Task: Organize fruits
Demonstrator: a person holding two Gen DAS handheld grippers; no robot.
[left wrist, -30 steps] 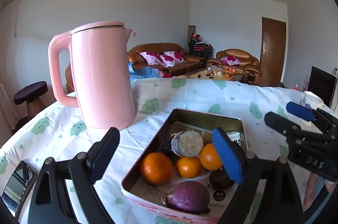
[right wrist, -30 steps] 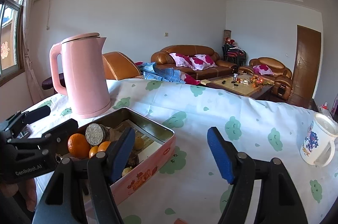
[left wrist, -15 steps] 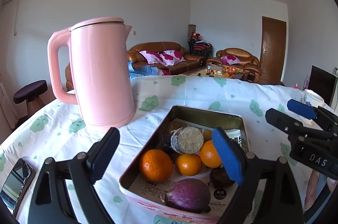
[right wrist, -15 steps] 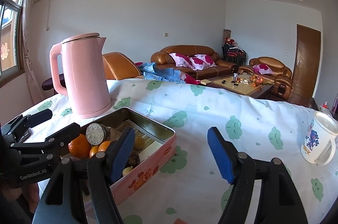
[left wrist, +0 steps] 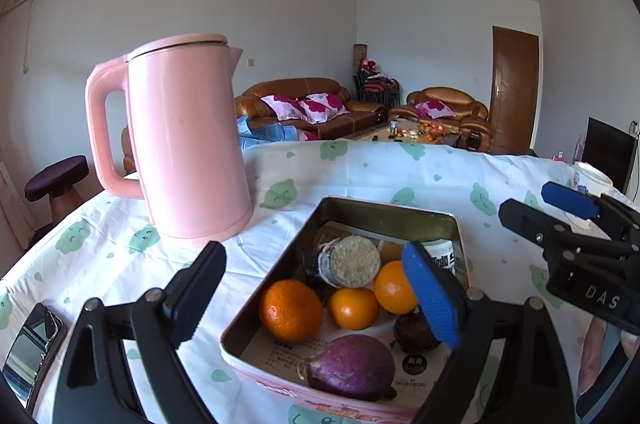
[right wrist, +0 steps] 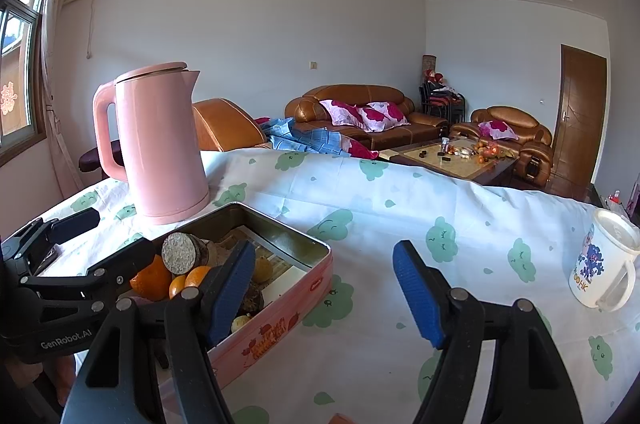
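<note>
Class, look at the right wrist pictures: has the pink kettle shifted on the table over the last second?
No. The kettle stands where it did, just behind the tin and before the brown armchair.

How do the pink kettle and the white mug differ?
The pink kettle is tall, plain and lidded; the white mug is short, printed with a cartoon and open-topped. The kettle stands just behind the tin; the mug sits apart, far right. Both stand upright on the tablecloth and have side handles.

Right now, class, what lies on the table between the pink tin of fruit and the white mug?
Nothing: in the right wrist view, only bare tablecloth stretches from the pink tin to the white mug.
</note>
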